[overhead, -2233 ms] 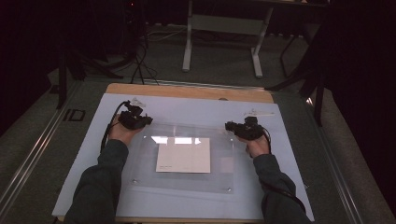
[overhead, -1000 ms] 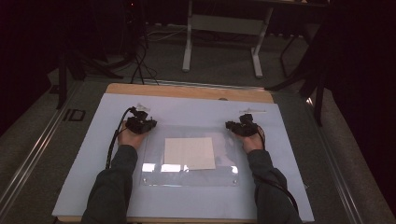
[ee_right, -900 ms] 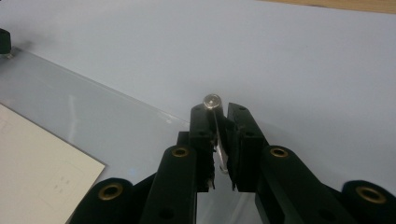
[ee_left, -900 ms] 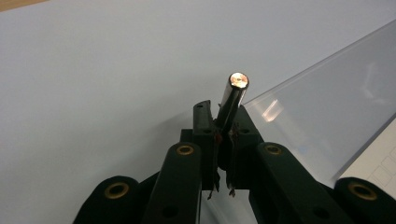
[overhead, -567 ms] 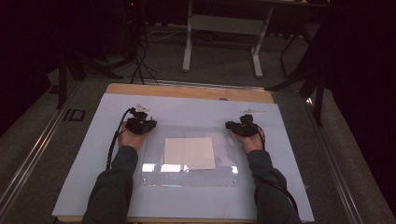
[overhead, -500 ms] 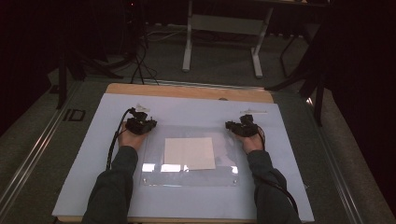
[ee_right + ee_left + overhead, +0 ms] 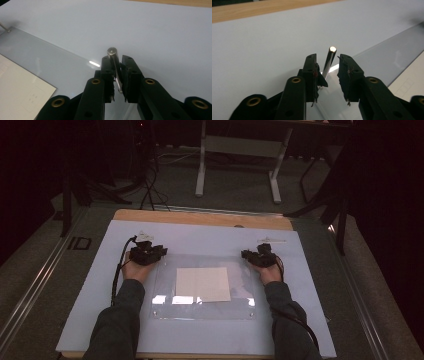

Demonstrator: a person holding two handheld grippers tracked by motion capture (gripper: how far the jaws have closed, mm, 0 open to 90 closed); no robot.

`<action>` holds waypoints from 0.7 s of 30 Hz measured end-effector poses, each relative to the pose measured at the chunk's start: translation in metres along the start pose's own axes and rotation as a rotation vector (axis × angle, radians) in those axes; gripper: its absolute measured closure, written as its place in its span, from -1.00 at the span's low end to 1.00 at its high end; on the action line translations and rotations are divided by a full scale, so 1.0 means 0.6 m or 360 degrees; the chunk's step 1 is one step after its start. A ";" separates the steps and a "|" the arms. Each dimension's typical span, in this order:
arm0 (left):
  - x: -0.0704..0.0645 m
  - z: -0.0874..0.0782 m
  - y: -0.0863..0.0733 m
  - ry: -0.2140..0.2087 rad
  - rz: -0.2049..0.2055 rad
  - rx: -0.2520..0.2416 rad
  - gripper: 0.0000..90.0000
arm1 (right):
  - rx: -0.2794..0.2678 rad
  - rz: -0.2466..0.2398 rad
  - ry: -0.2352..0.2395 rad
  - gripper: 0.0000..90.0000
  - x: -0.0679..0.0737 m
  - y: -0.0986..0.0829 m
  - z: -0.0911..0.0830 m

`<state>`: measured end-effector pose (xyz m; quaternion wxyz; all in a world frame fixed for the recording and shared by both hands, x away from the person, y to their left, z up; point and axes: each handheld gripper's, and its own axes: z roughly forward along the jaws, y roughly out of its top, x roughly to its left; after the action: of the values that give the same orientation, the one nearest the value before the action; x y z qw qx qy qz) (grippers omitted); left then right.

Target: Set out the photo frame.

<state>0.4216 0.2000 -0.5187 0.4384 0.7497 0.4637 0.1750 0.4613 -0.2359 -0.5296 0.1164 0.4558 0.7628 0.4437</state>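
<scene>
A clear acrylic sheet (image 7: 202, 287) lies flat on the pale blue mat (image 7: 200, 240), with a cream paper square (image 7: 203, 283) at its middle. The left gripper (image 7: 148, 253) sits at the sheet's far left corner, its jaws parted around an upright metal pin (image 7: 329, 63) that stands between them, close to the left jaw. The right gripper (image 7: 260, 257) sits at the sheet's far right corner, its jaws closed on a second metal pin (image 7: 115, 68)
</scene>
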 end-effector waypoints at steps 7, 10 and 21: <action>0.003 -0.008 -0.005 -0.0049 -0.0023 -0.0087 0.49 | -0.0060 -0.0077 -0.0061 0.74 0.007 -0.001 -0.006; 0.004 -0.011 -0.006 -0.0037 -0.0026 -0.0101 0.51 | -0.0118 -0.0088 -0.0069 0.74 0.009 -0.002 -0.014; 0.001 0.000 -0.009 0.0004 -0.0005 -0.0070 0.80 | -0.0167 -0.0163 -0.0092 0.85 0.017 0.002 -0.027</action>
<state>0.4190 0.2012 -0.5233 0.4545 0.7389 0.4615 0.1856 0.4469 -0.2364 -0.5168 0.1846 0.4220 0.7571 0.4632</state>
